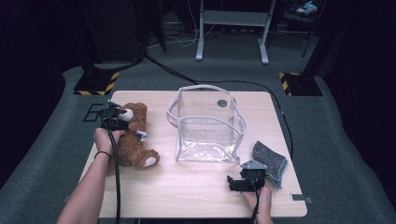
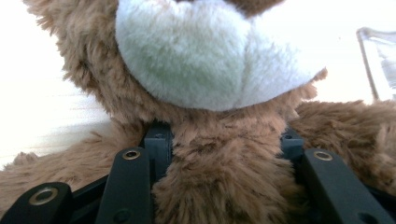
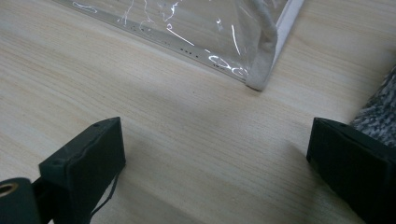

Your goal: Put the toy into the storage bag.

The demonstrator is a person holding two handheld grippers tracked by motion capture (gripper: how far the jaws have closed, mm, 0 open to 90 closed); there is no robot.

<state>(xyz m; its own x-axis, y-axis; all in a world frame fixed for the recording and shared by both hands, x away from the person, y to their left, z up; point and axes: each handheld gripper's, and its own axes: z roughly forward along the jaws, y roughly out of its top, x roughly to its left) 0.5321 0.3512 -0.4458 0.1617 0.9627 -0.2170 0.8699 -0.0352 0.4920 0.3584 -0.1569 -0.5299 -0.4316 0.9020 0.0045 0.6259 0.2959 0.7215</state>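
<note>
A brown teddy bear [image 1: 135, 140] lies on its back at the left of the wooden table [image 1: 187, 191]. My left gripper [image 1: 121, 119] is at its head end. In the left gripper view the two black jaws press into the brown fur of the bear [image 2: 224, 182] just under its white muzzle, so the left gripper [image 2: 224, 140] is shut on the bear. A clear plastic bag [image 1: 205, 123] with white trim stands open in the middle of the table. My right gripper [image 1: 238, 181] hovers low at the front right, open, with bare wood between the jaws of the right gripper [image 3: 215, 158].
A grey felt piece [image 1: 271, 161] lies right of the bag, and the felt [image 3: 378, 116] touches the edge of my right jaw's view. The bag's near corner [image 3: 259, 70] is just ahead of the right gripper. Black stands and cables ring the table.
</note>
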